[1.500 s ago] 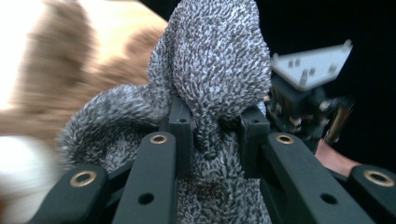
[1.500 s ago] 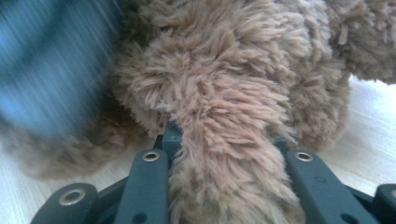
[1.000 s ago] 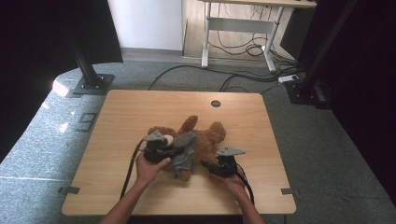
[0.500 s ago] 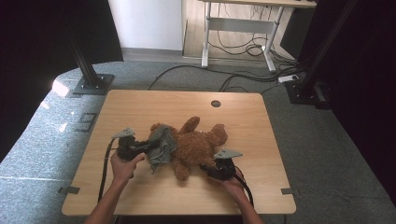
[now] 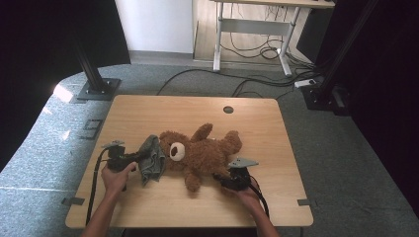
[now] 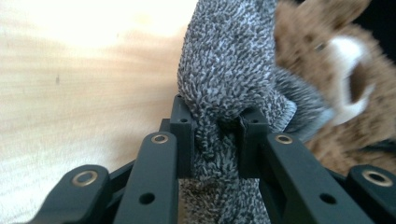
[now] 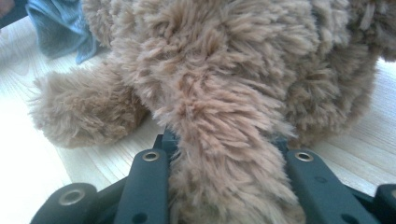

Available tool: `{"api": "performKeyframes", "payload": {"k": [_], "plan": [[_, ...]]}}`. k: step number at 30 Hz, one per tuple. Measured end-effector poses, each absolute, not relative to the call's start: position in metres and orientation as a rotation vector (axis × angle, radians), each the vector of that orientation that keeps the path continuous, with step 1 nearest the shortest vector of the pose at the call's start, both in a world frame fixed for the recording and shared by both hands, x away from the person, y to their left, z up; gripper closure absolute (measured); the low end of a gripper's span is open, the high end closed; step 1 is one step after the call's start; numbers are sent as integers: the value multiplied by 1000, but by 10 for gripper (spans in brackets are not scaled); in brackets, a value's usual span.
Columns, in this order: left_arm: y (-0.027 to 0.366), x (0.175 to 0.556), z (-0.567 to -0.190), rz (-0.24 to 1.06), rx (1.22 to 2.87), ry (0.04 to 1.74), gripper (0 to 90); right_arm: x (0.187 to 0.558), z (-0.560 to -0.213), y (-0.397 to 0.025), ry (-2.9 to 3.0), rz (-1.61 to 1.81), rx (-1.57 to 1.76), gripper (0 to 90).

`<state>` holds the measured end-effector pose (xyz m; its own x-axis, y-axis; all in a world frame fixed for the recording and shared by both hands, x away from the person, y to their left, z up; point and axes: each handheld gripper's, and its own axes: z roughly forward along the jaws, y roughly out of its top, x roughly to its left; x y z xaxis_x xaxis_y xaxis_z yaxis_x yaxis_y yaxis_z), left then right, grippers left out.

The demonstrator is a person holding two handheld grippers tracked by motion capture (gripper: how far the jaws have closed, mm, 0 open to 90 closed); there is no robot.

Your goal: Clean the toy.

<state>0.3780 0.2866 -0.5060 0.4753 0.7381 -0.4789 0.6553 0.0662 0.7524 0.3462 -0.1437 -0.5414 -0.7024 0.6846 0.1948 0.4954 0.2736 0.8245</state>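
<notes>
One teddy bear (image 5: 202, 153), one grey cloth (image 5: 152, 160), mid-table (image 5: 148, 111) toward the near edge. Left gripper (image 5: 141, 157) clenched on the cloth, touching bear's head. Right gripper (image 5: 220, 178) pinched narrow on a bear limb.

one teddy bear (image 5: 202, 153), one grey cloth (image 5: 153, 160), two hand-held grippers

Left gripper (image 5: 141, 157) is further left than 1 s ago, dragging the grey cloth (image 5: 153, 160) off the teddy bear (image 5: 202, 153). Bear's face, covered before, is now exposed; cloth sits beside its head on the tabletop (image 5: 148, 113).
</notes>
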Motion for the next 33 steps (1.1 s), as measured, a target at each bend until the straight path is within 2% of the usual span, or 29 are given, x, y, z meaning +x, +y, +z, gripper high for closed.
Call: {"api": "performKeyframes", "payload": {"k": [5, 10, 18, 22, 27, 30, 33], "plan": [[274, 370, -473, 122, 1602, 1111, 727, 347, -541, -144, 2340, 1400, 1095, 647], [243, 379, -448, 117, 1628, 1017, 726, 347, -541, -144, 2343, 1396, 1090, 647], [192, 413, -447, 62, 1696, 1010, 721, 346, -542, -143, 2349, 1391, 1089, 649], [174, 423, -451, 81, 1778, 1035, 721, 346, -542, -143, 2352, 1393, 1086, 650], [173, 434, -455, 61, 1866, 1097, 723, 346, -543, -141, 2359, 1386, 1074, 651], [181, 435, -457, 37, 1843, 1126, 725, 345, -543, -141, 2361, 1381, 1078, 654], [197, 434, -457, 97, 1804, 1170, 727, 344, -544, -141, 2367, 1374, 1074, 657]]}}
